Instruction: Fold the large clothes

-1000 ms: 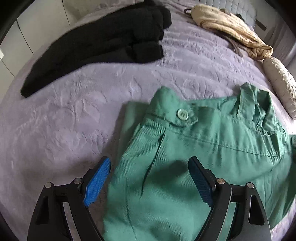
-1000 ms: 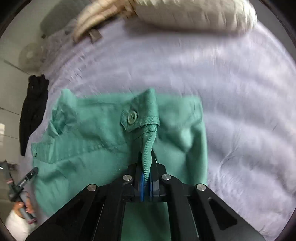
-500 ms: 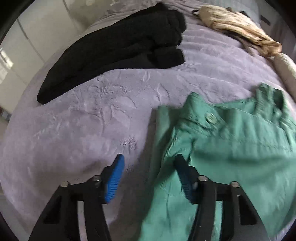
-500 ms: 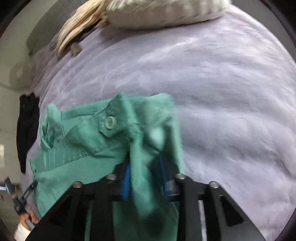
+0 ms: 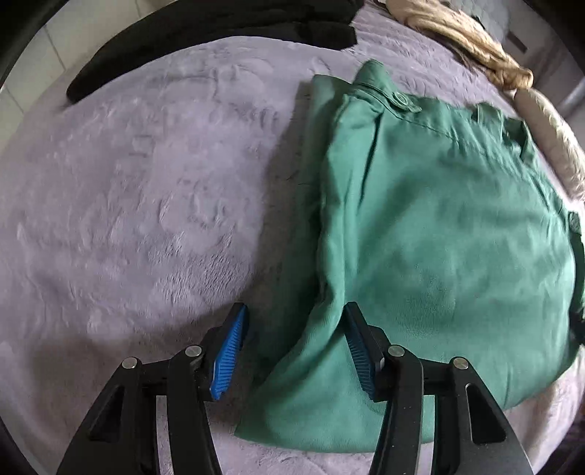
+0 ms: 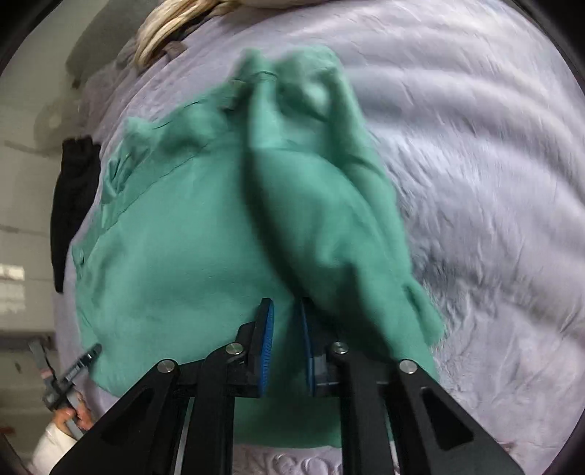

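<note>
Green woven-cotton garment with a buttoned tab (image 5: 438, 226), apparently trousers or a heavy shirt, lies partly folded on the lilac textured plush bedspread (image 5: 153, 204), right of centre in the left wrist view, its buttoned band toward the far side. Left gripper (image 5: 292, 347) stands part-open, blue pads astride the garment's near-left folded edge: right pad against the cloth, left pad over bare bedspread, no pinch visible. Right gripper (image 6: 285, 347) has its jaws closing with a narrow gap left; cloth lies beneath and a raised fold (image 6: 329, 219) drapes over the right-hand finger, but I cannot see fabric pinched between the pads, so I read it as not yet gripping. Handling judgement: the fabric looks medium-weight, limp, non-slippery and not fragile; it holds creases but sags and slides over itself when lifted, and the raised fold looks loose. Best hold is likely on thick stitched parts, the buttoned band or layered folded edges, taking all layers at once, one corner per gripper, to keep the fold square. Black folded garment (image 5: 204, 33) and a tan knitted piece (image 5: 464, 40) lie at the far side, well apart.
</note>
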Demonstrator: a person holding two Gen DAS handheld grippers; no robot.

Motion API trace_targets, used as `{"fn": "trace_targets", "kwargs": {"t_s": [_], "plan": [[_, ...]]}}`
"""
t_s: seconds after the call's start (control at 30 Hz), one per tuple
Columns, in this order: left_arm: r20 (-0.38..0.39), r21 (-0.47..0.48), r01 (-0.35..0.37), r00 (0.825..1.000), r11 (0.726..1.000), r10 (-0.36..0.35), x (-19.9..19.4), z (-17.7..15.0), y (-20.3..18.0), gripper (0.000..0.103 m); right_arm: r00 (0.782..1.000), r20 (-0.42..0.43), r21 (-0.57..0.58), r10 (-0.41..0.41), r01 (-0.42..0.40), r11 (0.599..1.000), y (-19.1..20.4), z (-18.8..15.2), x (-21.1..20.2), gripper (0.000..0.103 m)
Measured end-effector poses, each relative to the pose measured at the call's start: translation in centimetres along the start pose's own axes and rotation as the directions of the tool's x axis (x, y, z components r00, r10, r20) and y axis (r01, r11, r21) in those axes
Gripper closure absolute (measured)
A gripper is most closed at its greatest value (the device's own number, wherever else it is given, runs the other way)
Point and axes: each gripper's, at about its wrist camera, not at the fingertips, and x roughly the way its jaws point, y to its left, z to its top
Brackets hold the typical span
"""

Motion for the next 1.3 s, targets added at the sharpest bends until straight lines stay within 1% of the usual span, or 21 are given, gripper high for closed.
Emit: {"fn": "trace_targets", "kwargs": {"t_s": [0.1, 0.17, 0.2, 0.3, 0.37, 0.43, 0.6, 0.67, 0.7, 0.73, 0.77, 0.8, 0.83, 0.9, 1.0, 1.1, 1.13, 1.17, 1.2, 1.23, 1.3], "plan": [[0.003, 0.02, -0.01, 1.0, 1.0, 0.01, -0.6, -0.3, 0.2, 0.047, 1.0, 0.008, 0.005, -0.023, 0.023, 1.0, -0.5, -0.5, -1.0, 0.094], [0.002, 0.013, -0.004, 1.0, 1.0, 0.004, -0.9, -0.6, 0.7, 0.047, 0.999, 0.007, 0.006, -0.043, 0.043, 0.999, -0.7, -1.0, -1.8, 0.094], [0.0, 0.006, 0.001, 1.0, 1.0, -0.001, -1.1, -0.8, 1.0, 0.047, 0.999, 0.006, 0.011, -0.048, 0.048, 0.999, -0.5, -0.8, -1.4, 0.094], [-0.006, -0.008, 0.007, 1.0, 1.0, -0.007, -1.7, -1.4, 1.7, 0.047, 0.998, 0.004, 0.037, -0.062, 0.062, 0.997, -2.3, -1.5, -2.9, 0.094], [-0.013, -0.01, -0.005, 1.0, 1.0, 0.005, -2.3, -1.9, 2.1, 0.047, 0.998, 0.0, 0.065, -0.063, 0.063, 0.996, -2.3, -2.2, -3.0, 0.094], [-0.022, -0.017, -0.009, 1.0, 1.0, 0.009, -2.7, -2.5, 2.6, 0.047, 0.998, 0.006, 0.098, -0.055, 0.054, 0.994, -2.5, -2.8, -3.7, 0.089], [-0.051, -0.053, -0.037, 0.998, 0.998, 0.034, -4.1, -4.3, 5.2, 0.047, 0.999, -0.015, 0.161, -0.047, 0.049, 0.986, -2.8, -4.7, -5.0, 0.089], [-0.061, -0.064, -0.048, 0.997, 0.997, 0.045, -5.0, -5.5, 6.2, 0.047, 0.999, -0.025, 0.177, -0.038, 0.042, 0.983, -2.5, -5.7, -5.6, 0.088], [-0.065, -0.063, -0.058, 0.996, 0.996, 0.054, -5.5, -6.1, 6.5, 0.047, 0.999, -0.026, 0.18, -0.037, 0.041, 0.983, -2.3, -6.1, -5.8, 0.086], [-0.068, -0.059, -0.062, 0.996, 0.996, 0.058, -5.9, -6.5, 6.7, 0.047, 0.999, -0.023, 0.19, -0.038, 0.042, 0.981, -1.9, -6.8, -6.3, 0.077], [-0.068, -0.055, -0.06, 0.996, 0.997, 0.056, -6.4, -7.0, 6.9, 0.047, 0.999, -0.019, 0.197, -0.039, 0.042, 0.98, -1.5, -7.2, -6.4, 0.059], [-0.066, -0.051, -0.054, 0.997, 0.997, 0.05, -7.0, -7.7, 7.1, 0.047, 0.999, -0.014, 0.202, -0.039, 0.041, 0.978, -1.1, -7.6, -6.6, 0.05], [-0.065, -0.05, -0.049, 0.997, 0.998, 0.046, -7.6, -8.0, 7.3, 0.047, 0.999, -0.01, 0.204, -0.036, 0.037, 0.978, -0.7, -8.1, -6.8, 0.043], [-0.064, -0.046, -0.038, 0.997, 0.998, 0.035, -8.6, -8.9, 7.6, 0.047, 1.0, -0.017, 0.202, -0.021, 0.024, 0.979, 0.2, -9.1, -7.1, 0.043], [-0.079, -0.039, -0.04, 0.996, 0.998, 0.037, -10.0, -10.4, 8.5, 0.047, 0.999, -0.037, 0.196, -0.009, 0.016, 0.98, 1.8, -10.4, -7.3, 0.043], [-0.081, -0.035, -0.029, 0.996, 0.999, 0.026, -11.7, -11.7, 8.9, 0.047, 0.999, -0.05, 0.192, 0.001, 0.009, 0.981, 3.6, -11.6, -7.4, 0.038], [-0.081, -0.033, -0.028, 0.996, 0.999, 0.025, -12.0, -11.9, 9.1, 0.041, 0.999, -0.054, 0.187, 0.002, 0.009, 0.982, 4.3, -12.0, -7.4, 0.037], [-0.079, -0.033, -0.027, 0.997, 0.999, 0.024, -12.5, -12.2, 9.3, 0.014, 0.998, -0.057, 0.182, 0.002, 0.009, 0.983, 4.8, -12.3, -7.5, 0.037], [-0.061, -0.037, -0.033, 0.998, 0.999, 0.031, -13.2, -12.8, 9.8, 0.0, 0.998, -0.059, 0.176, 0.004, 0.007, 0.984, 5.3, -12.5, -7.5, 0.036], [-0.036, -0.038, -0.046, 0.998, 0.998, 0.044, -13.7, -12.9, 9.6, 0.0, 0.998, -0.06, 0.169, 0.007, 0.004, 0.986, 5.9, -12.8, -7.5, 0.035], [-0.03, -0.021, -0.051, 0.998, 0.998, 0.05, -14.5, -13.6, 10.2, 0.0, 0.998, -0.063, 0.152, 0.013, -0.004, 0.988, 7.2, -13.3, -7.5, 0.035]]}}
